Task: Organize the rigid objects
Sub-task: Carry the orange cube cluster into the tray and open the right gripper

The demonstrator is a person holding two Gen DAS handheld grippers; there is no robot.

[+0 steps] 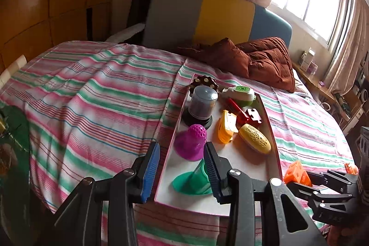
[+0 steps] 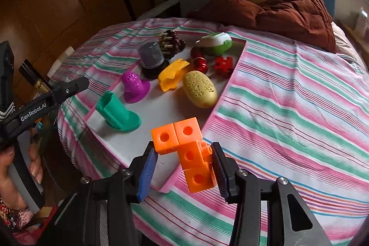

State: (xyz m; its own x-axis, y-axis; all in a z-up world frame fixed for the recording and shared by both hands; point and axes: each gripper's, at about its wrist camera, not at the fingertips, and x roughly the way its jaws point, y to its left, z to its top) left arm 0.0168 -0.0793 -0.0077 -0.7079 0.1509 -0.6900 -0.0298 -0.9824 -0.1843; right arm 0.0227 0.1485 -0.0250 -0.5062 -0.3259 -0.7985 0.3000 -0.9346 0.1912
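Note:
A white tray with a pink rim (image 1: 242,165) (image 2: 156,112) lies on the striped bed. On it stand a green flared piece (image 1: 191,181) (image 2: 117,112), a purple perforated cone (image 1: 191,142) (image 2: 133,87), a yellow oval shell (image 1: 254,138) (image 2: 200,89), an orange clip (image 2: 173,74), a grey canister (image 2: 151,57) and a red puzzle piece (image 2: 222,63). My left gripper (image 1: 182,146) hovers open over the tray's near end, with nothing between its pads. My right gripper (image 2: 184,146) is shut on a chain of orange cubes (image 2: 191,156) (image 1: 296,173), held above the tray's near right corner.
A brown quilt (image 2: 288,10) is bunched at the head of the bed before a grey, yellow and blue headboard (image 1: 221,13). A wooden wardrobe (image 1: 46,4) rises at the left. A person's hand (image 2: 13,167) grips the left tool. A cluttered sill (image 1: 309,61) runs under the window.

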